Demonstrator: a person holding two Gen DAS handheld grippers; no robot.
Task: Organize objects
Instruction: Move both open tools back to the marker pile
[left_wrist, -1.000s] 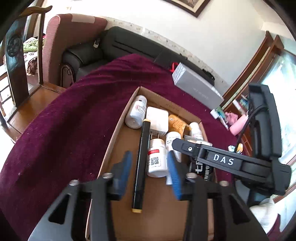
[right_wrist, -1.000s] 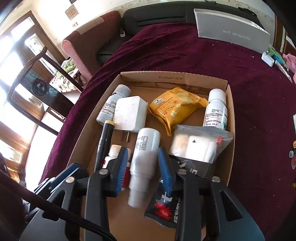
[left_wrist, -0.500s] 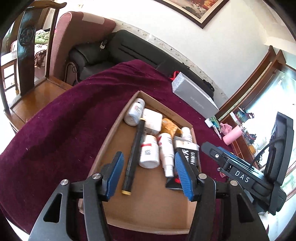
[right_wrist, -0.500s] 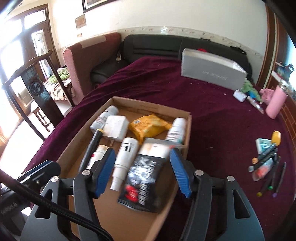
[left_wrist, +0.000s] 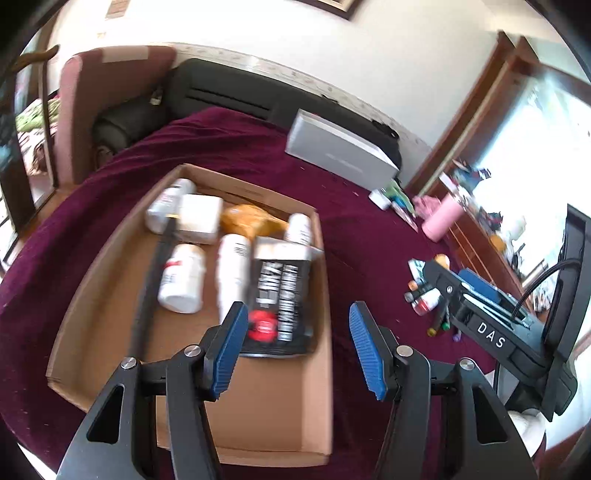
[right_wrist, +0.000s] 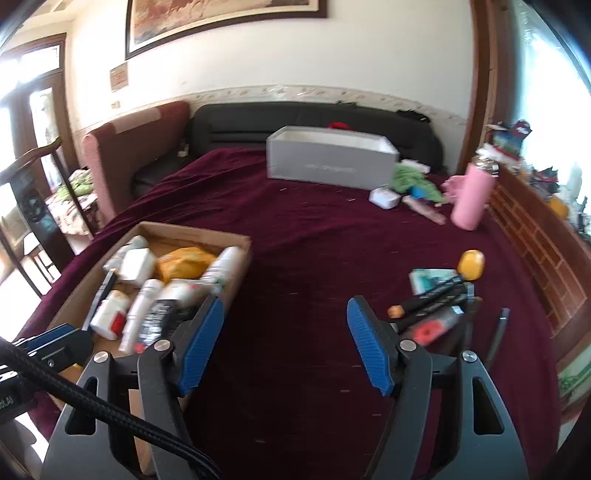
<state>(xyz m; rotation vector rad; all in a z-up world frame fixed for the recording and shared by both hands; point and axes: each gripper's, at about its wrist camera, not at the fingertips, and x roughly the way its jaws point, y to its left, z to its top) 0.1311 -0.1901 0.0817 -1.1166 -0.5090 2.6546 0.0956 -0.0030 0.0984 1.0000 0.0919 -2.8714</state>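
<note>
Blurring smears most labels, so the print on the items in the cardboard box (left_wrist: 110, 258) cannot be read in either view. In the left wrist view the box fills the centre and lower left, a shallow brown corrugated tray lying on the dark red, velvety cloth of the table (left_wrist: 369, 240); its near wall is partly hidden behind the black arms of the left tongs (left_wrist: 295, 345). Inside lie white plastic bottles, a white square charger (left_wrist: 197, 218), a crinkled yellow packet (left_wrist: 247, 219), a long black pen (left_wrist: 151, 280) and a glossy black pouch (left_wrist: 280, 295) with white lettering and a red spot. The left tongs' ribbed blue pads stand apart with nothing between them, having just been opening. The right tongs (right_wrist: 284, 343) also stand apart and empty over bare cloth at lower centre of the right wrist view, their jaws having just opened further. At right of that view a heap of markers (right_wrist: 432, 306) lies loose on the cloth, partly covered by the right pad, well apart from the box. A grey rectangular carton (right_wrist: 328, 162) sits at upper centre, and a pink cylindrical bottle (right_wrist: 472, 195) stands at upper right. Glare from the window washes out the right edge.
</note>
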